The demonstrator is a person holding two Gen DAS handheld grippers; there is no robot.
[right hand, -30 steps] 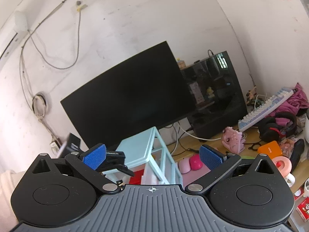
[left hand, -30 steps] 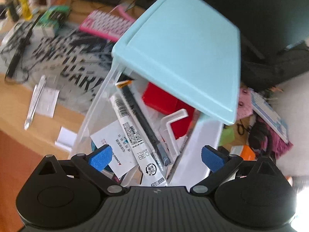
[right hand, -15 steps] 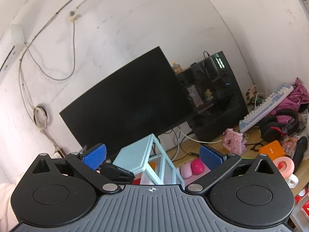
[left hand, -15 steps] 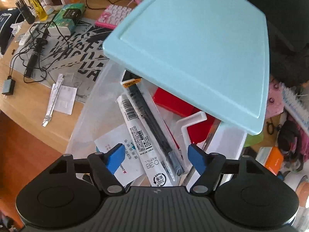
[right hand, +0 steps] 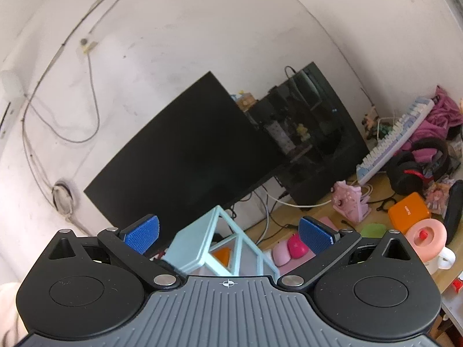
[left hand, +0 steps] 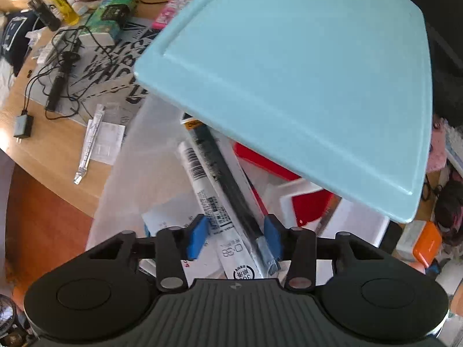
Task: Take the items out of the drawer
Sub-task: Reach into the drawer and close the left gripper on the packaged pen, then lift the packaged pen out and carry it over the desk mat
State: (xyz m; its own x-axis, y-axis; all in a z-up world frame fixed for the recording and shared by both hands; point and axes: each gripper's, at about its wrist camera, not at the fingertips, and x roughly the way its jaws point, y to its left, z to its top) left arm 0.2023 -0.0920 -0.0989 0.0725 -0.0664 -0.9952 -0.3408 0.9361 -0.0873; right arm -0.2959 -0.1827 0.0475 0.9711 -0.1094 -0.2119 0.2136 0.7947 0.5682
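The left gripper (left hand: pixel 235 238) is being pointed down into the open drawer (left hand: pixel 121 190), its jaws having just been closing around a packaged refill (left hand: pixel 222 219) and black pen (left hand: pixel 231 185), neither visibly pinched yet. The right gripper (right hand: pixel 228 235) is being held spread and empty. Nothing is being lifted out yet.

From my left wrist view, the blue lid (left hand: pixel 295 81) covered the far part of the open drawer (left hand: pixel 130 173), hiding the top of the black pen packet (left hand: pixel 228 185) and most of the red box (left hand: pixel 306 202). I couldn't tell whether the pads (left hand: pixel 197 238) actually pressed the packet. My right view cut off the drawer unit (right hand: pixel 217 248) behind the gripper body.
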